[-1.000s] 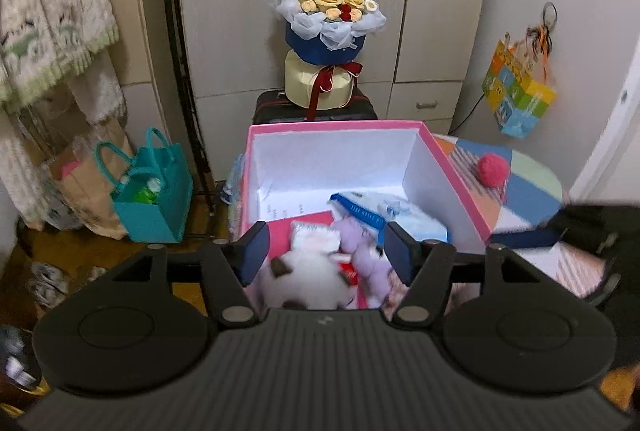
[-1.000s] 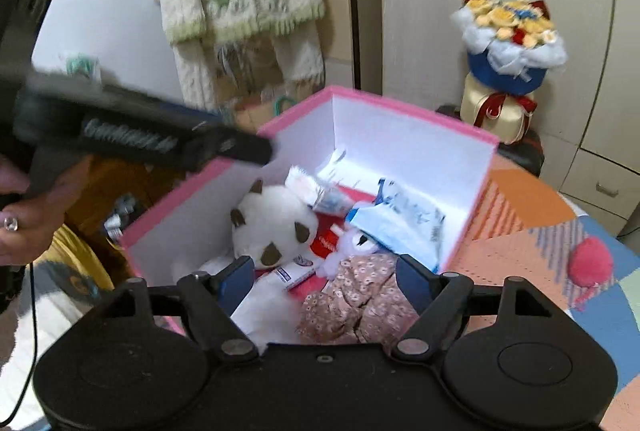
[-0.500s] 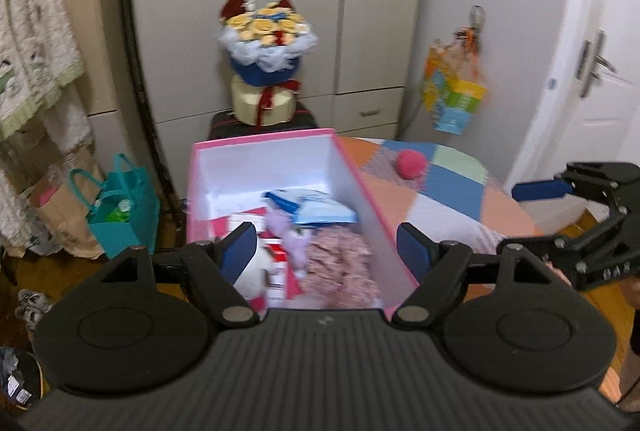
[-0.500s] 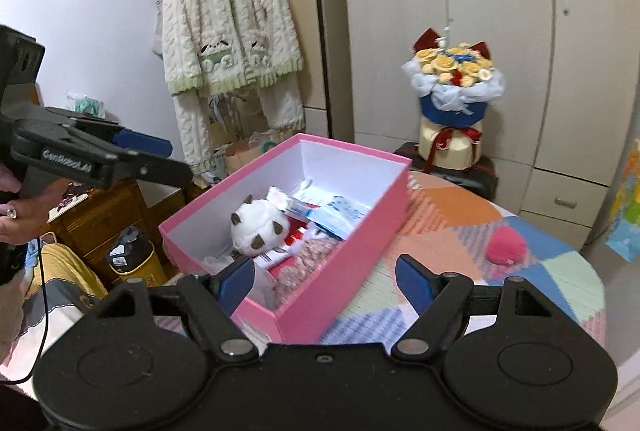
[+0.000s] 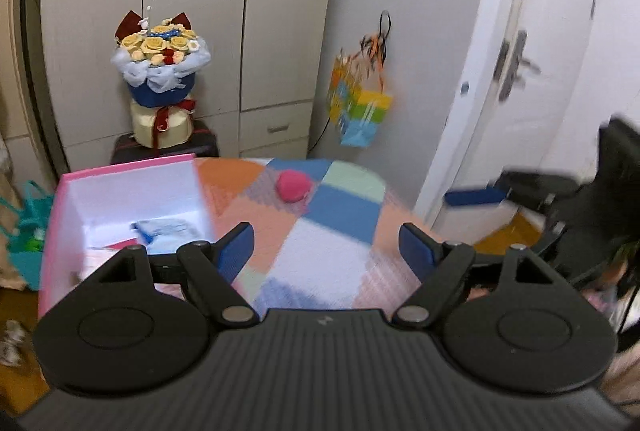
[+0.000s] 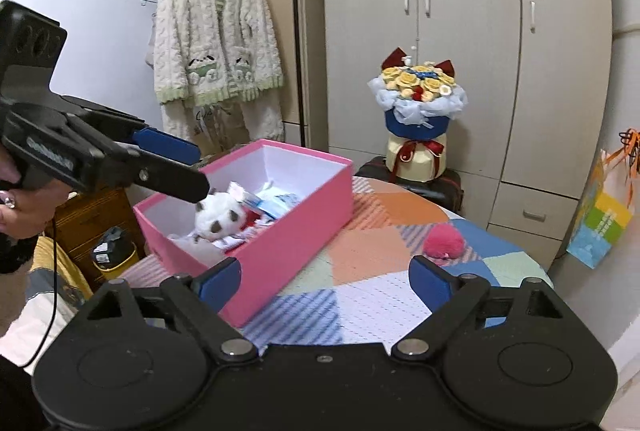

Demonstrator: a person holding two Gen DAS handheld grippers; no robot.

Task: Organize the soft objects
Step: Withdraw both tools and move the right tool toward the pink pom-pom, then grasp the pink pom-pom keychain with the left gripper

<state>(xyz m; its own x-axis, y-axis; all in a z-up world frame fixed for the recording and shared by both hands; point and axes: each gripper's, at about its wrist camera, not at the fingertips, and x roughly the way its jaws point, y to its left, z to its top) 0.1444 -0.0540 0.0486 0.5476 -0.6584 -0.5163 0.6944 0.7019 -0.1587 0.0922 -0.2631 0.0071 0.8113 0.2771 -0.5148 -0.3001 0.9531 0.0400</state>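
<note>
**Right wrist view: one pink pompom not in the box yet**

Right wrist view has the best angle here. The pink box (image 6: 280, 231) sits on the patchwork tablecloth (image 6: 360, 295) and already holds a white plush with brown spots (image 6: 218, 217), plus some packets and a floral fabric bit. The one soft thing outside it is the pink pompom (image 6: 443, 240), on the cloth to the right of the box and well apart from it.

The right gripper (image 6: 326, 281) is wide open with nothing between its blue pads, low over the near side of the table, with the box's near corner close to its left finger. The left gripper (image 5: 326, 247) is also spread wide and empty; from its own camera the box is off to its left and the pompom ahead, beyond the box's right wall. In the right wrist view it hangs just above the box's left end.

My guess is the pompom is next. What could go wrong:

- It's round and fluffy, so a pinch that only catches the fuzz could slip off, or a finger nudging it first could roll it away from the box toward the table edge.
- Both grippers are near the box, so reaching at once could make them collide or shove it.
- Fingers coming down too low could snag the tablecloth and drag it.
</note>
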